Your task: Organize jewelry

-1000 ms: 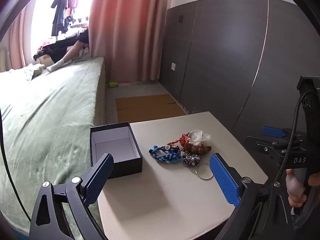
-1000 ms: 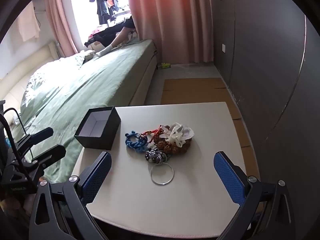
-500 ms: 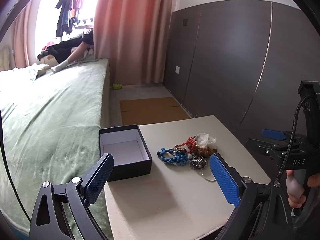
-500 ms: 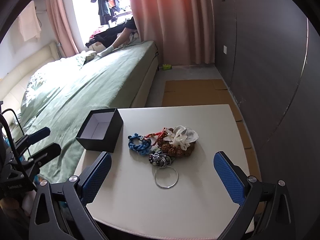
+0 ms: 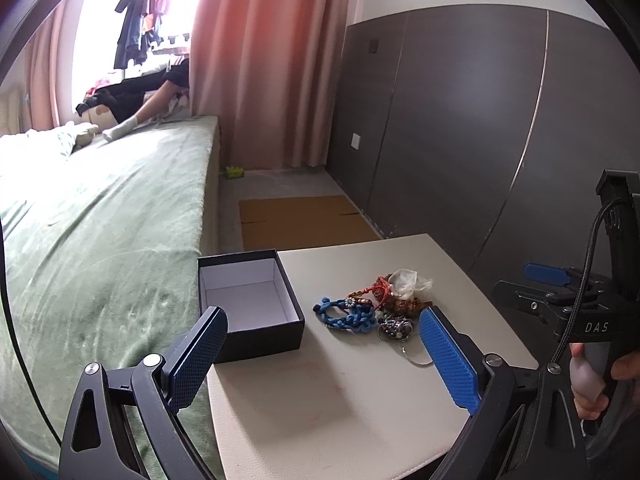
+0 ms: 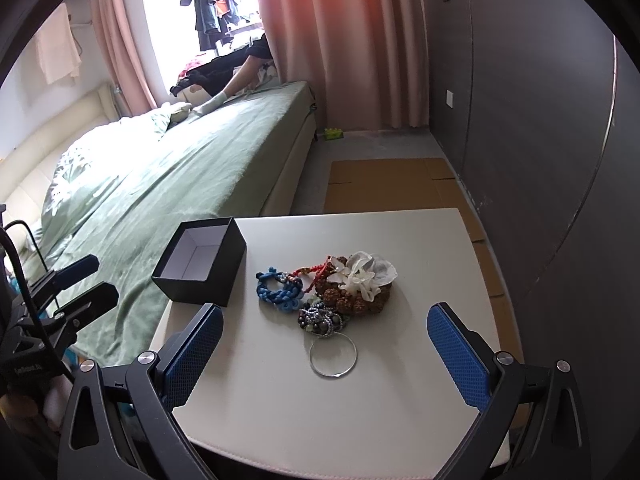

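Note:
A heap of jewelry lies on a small white table (image 6: pixel 280 400): a blue braided bracelet (image 6: pixel 278 290), a brown bead bracelet with a white flower (image 6: pixel 366 276), a dark beaded piece (image 6: pixel 322 320) and a silver bangle (image 6: pixel 333 356). An open black box (image 6: pixel 200 264) with a white inside stands at the table's left edge. The heap (image 5: pixel 372 308) and box (image 5: pixel 250 300) also show in the left wrist view. My left gripper (image 5: pixel 320 364) is open and empty above the table's near left. My right gripper (image 6: pixel 324 356) is open and empty, short of the heap.
A bed with a green cover (image 6: pixel 160 184) runs along the table's left side. A dark panelled wall (image 6: pixel 540 120) stands on the right. Flat cardboard (image 6: pixel 392 184) lies on the floor beyond the table. A person sits at the far window (image 6: pixel 240 68).
Both views have shifted slightly, with the table and jewelry sitting a little further right and lower in frame. Nothing on the table has moved. Both grippers stay open.

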Motion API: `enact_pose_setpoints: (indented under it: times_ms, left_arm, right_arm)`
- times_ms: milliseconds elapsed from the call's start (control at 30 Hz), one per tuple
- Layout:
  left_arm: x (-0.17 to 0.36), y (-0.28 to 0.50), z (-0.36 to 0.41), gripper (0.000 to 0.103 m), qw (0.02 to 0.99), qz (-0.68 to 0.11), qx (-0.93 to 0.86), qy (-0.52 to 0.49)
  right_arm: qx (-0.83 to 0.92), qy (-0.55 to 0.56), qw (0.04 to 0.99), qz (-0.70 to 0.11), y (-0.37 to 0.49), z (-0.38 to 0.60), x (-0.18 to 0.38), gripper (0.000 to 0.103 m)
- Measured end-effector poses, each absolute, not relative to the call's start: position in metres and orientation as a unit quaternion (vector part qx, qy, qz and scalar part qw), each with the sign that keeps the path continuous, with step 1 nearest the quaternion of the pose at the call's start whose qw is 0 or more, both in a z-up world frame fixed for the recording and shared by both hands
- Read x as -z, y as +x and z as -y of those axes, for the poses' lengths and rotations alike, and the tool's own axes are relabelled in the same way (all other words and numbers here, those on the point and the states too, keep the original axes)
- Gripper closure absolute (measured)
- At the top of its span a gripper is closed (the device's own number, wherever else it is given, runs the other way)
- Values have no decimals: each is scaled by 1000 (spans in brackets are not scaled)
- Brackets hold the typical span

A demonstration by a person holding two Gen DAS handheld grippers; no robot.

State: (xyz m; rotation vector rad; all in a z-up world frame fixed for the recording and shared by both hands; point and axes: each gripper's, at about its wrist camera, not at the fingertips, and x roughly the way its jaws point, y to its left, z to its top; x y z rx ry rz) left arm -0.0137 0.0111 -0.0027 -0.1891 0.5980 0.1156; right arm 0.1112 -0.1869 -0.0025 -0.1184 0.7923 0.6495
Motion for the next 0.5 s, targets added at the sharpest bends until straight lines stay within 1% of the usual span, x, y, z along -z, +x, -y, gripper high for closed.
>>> enact_pose_setpoints:
  times_ms: [500]
  left_arm:
    - [2,-13,-7,6,951,-291,-52,-88]
  right_arm:
    - [-311,-58,871,-376,111,188,3,0]
